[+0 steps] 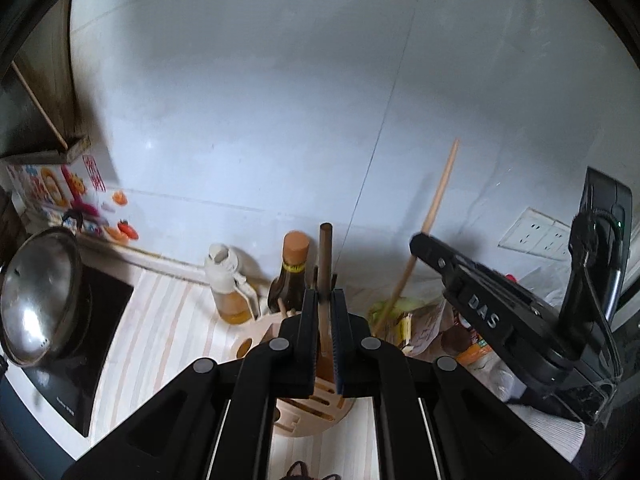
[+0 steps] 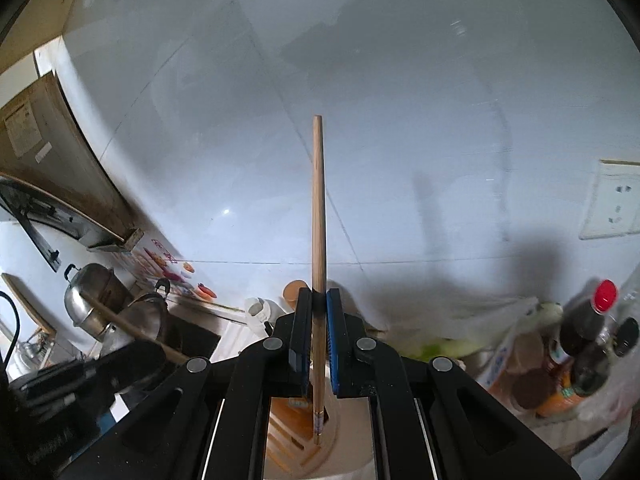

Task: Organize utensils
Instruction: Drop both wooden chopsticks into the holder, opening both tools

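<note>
- The left gripper point(image 1: 325, 312), black with one blue-padded finger, is clamped on a dark brown wooden stick point(image 1: 325, 264) that stands upright between its pads, its rounded top well above the fingertips.
- The right gripper point(image 2: 319, 320), of the same build, is clamped on a long pale wooden chopstick point(image 2: 318, 216); the chopstick runs straight up past the fingertips, and its patterned lower end hangs below the pads over a round pale wooden utensil block point(image 2: 296, 436).
- In the left wrist view, that slotted utensil block point(image 1: 316, 404) sits directly beneath the left gripper's fingers.
- Above and beyond both grippers is open grey-white tiled wall point(image 1: 280, 100), with nothing near the stick tops.
- Just behind the left gripper stand a brown glass bottle with an orange cap point(image 1: 291, 276) and a clear oil bottle with a white pourer point(image 1: 229, 292).
- Left of the left gripper, the striped counter ends at a black cooktop point(image 1: 100, 320) bearing a steel pot lid point(image 1: 40, 296).
- Right of the left gripper, the right gripper's body point(image 1: 500, 308) shows the raised letters "DAS".
- Red writing on the colourful carton point(image 1: 52, 188) is too blurred to read.
- Right of the right gripper, a red-capped dark bottle point(image 2: 588, 320) and bagged goods point(image 2: 532, 376) are smeared and partly cut off.
- The left gripper's body point(image 2: 80, 376) is a dark blur at the right wrist view's lower left.
</note>
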A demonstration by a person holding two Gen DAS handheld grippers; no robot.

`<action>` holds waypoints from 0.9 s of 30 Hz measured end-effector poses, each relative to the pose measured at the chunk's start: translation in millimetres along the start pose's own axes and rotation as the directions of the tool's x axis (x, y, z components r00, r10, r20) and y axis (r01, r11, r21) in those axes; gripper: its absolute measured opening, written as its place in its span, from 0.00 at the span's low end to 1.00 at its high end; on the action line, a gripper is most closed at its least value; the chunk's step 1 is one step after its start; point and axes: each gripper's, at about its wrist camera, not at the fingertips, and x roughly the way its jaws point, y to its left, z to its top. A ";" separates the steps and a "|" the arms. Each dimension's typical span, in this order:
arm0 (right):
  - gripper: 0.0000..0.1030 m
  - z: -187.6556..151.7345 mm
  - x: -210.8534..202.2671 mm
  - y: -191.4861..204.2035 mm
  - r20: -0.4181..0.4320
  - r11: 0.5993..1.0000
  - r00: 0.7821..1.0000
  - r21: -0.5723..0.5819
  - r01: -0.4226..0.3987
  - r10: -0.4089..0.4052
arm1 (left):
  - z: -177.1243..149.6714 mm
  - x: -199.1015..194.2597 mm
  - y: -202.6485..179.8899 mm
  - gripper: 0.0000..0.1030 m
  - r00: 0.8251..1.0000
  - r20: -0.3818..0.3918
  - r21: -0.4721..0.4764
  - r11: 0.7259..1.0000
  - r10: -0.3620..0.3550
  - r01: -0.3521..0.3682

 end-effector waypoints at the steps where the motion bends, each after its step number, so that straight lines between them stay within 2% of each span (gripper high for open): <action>1: 0.07 -1.2 3.6 1.7 0.000 1.000 1.000 -0.005 -0.001 0.001 | -0.5 2.1 0.4 0.03 1.000 -0.008 0.000 1.000 -0.001 0.001; 6: 0.07 -8.0 23.9 5.7 -0.007 0.999 1.000 -0.037 0.001 -0.001 | -3.5 11.9 2.3 0.04 0.998 -0.059 -0.012 1.000 -0.012 0.011; 9: 0.07 -14.9 34.3 9.5 -0.015 0.998 1.000 -0.067 0.002 -0.003 | -5.8 12.5 6.9 0.04 0.996 -0.083 -0.051 0.998 -0.026 0.022; 12: 0.08 -18.8 41.1 9.6 -0.072 0.997 0.997 -0.073 -0.012 0.006 | -6.6 8.9 10.8 0.09 0.995 -0.094 -0.088 0.996 -0.034 0.026; 13: 0.08 -20.2 41.8 9.2 -0.088 0.997 0.996 -0.072 -0.007 0.000 | -6.2 8.1 11.6 0.12 0.994 -0.105 -0.094 0.996 -0.015 0.005; 15: 0.17 -22.2 39.7 8.7 -0.105 0.997 0.994 -0.072 -0.012 0.004 | -5.6 1.8 10.7 0.32 0.995 -0.097 -0.081 0.996 0.013 -0.020; 16: 0.35 -22.7 36.0 7.8 -0.107 0.998 0.994 -0.068 -0.006 -0.001 | -5.2 -3.6 9.5 0.40 0.997 -0.073 -0.069 0.997 0.029 -0.034; 17: 0.49 -22.5 31.4 6.3 -0.103 0.998 0.995 -0.064 -0.006 -0.001 | -5.3 -8.1 9.2 0.54 0.998 -0.055 -0.062 0.997 0.040 -0.044; 18: 0.53 -22.3 25.6 5.8 -0.099 0.998 0.995 -0.060 -0.004 -0.002 | -5.7 -13.5 9.9 0.59 0.998 -0.033 -0.063 0.997 0.049 -0.051; 20: 0.54 -23.9 10.5 0.6 -0.090 0.999 0.996 -0.047 0.014 -0.018 | -8.0 -22.8 10.9 0.60 0.998 -0.002 -0.064 0.996 0.063 -0.063; 22: 0.56 -26.8 -3.2 -6.7 -0.084 0.999 0.996 -0.031 0.031 -0.034 | -12.3 -30.1 12.4 0.71 0.996 0.025 -0.064 0.995 0.084 -0.082; 23: 0.62 -28.6 -10.3 -11.2 -0.085 0.999 0.995 -0.024 0.047 -0.049 | -15.9 -34.2 12.8 0.85 0.995 0.044 -0.065 0.994 0.093 -0.090; 24: 0.65 -32.0 -18.3 -17.1 -0.085 0.997 0.994 -0.012 0.071 -0.072 | -21.6 -38.8 12.2 0.94 0.992 0.071 -0.064 0.993 0.105 -0.100; 27: 0.80 -49.1 -50.6 -43.8 -0.070 0.991 0.989 0.037 0.130 -0.127 | -39.5 -41.2 8.0 1.00 0.987 0.095 -0.059 0.990 0.133 -0.127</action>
